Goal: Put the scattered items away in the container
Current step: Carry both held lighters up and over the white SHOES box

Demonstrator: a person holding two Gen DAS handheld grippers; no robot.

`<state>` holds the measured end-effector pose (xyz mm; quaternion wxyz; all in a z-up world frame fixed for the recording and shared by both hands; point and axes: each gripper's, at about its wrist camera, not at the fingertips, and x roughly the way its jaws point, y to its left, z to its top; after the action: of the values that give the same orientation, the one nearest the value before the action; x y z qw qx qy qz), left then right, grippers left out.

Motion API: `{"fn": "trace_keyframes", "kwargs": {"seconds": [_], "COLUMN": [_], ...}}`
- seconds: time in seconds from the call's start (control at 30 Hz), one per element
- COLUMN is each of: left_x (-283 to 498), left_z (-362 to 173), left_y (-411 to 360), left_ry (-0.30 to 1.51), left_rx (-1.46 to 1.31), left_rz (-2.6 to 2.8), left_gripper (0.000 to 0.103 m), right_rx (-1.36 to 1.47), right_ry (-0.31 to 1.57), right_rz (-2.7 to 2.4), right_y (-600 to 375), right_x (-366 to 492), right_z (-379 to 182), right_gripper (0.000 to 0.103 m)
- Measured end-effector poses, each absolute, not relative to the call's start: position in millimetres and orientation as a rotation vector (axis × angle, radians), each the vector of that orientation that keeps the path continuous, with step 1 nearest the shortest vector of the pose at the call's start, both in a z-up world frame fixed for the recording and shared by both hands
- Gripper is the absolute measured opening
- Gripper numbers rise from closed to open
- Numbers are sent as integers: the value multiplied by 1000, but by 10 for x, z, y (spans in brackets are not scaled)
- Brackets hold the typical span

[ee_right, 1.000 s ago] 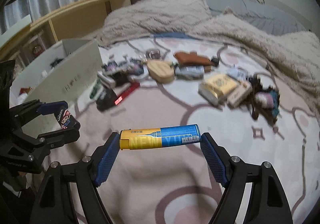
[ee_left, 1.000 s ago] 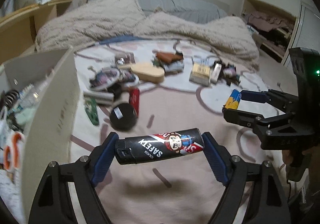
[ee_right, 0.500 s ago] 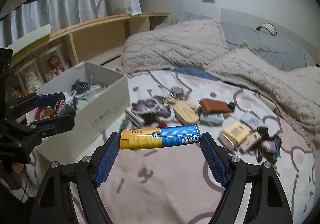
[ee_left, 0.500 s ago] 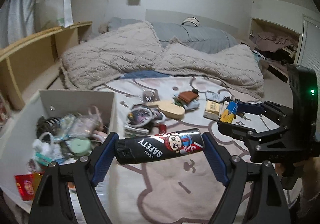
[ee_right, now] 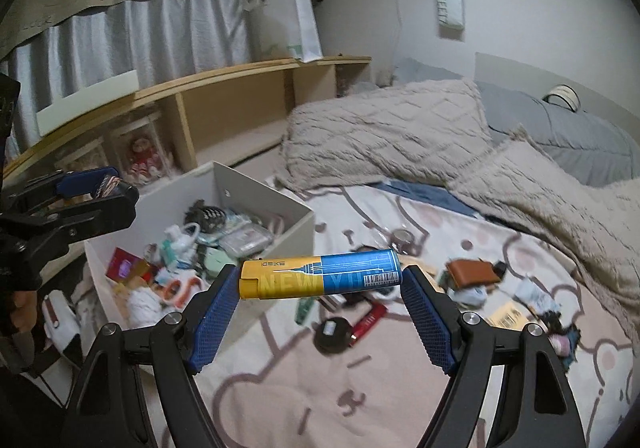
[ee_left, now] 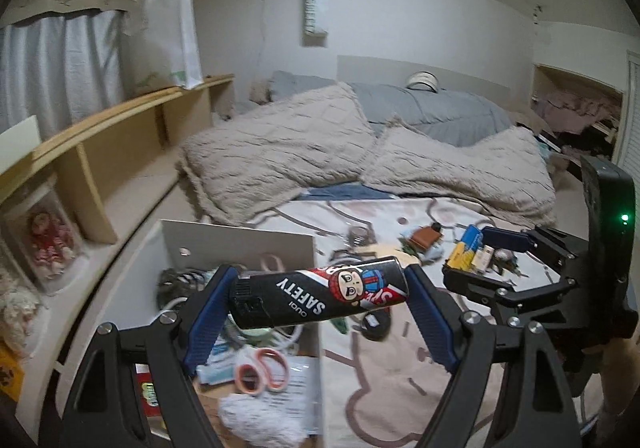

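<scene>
My left gripper [ee_left: 318, 298] is shut end to end on a black lighter [ee_left: 320, 296] with a cartoon face and the word SAFETY. It hangs over the near right part of the white box [ee_left: 240, 238]. My right gripper [ee_right: 320, 280] is shut on a yellow and blue lighter [ee_right: 320, 278], held above the bed just right of the white box [ee_right: 264, 190]. The box holds several items, among them orange scissors [ee_left: 262, 370]. Each gripper shows in the other view: the right gripper [ee_left: 476, 252] at the right, the left gripper [ee_right: 100, 188] at the far left.
Scattered items lie on the patterned bedspread [ee_right: 360, 388]: a black round case [ee_right: 334, 336], a red stick [ee_right: 370, 322], a brown pouch [ee_right: 472, 274], a yellow packet [ee_right: 508, 316]. A beige blanket [ee_right: 380, 136] lies behind. A wooden shelf [ee_right: 200, 88] runs along the left.
Both grippers have risen with their lighters and moved left toward the box. The box's inside has come into view, and the left lighter now hangs above it.
</scene>
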<state>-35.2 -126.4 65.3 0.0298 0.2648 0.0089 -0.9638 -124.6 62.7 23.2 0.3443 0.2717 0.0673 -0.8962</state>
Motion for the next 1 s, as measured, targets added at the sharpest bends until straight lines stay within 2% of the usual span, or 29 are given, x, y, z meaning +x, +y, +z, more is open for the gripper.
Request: {"fn": "trace_keyframes", "kwargs": {"seconds": [0.33,1.0], "left_x": [-351,-529], "left_z": [453,88], "left_y": [-1714,-2480], "left_ry": [174,332], "left_rx": [762,837], "left_rz": [-2867,-2686], "left_gripper": [84,84], "right_rx": [717,760], "right_ry": [212,589], "right_rz": [-2232,-1966], "right_y": [167,-1057], "right_x": [-1300,-1638], "right_z": [220,-64], "right_gripper": [82,82]}}
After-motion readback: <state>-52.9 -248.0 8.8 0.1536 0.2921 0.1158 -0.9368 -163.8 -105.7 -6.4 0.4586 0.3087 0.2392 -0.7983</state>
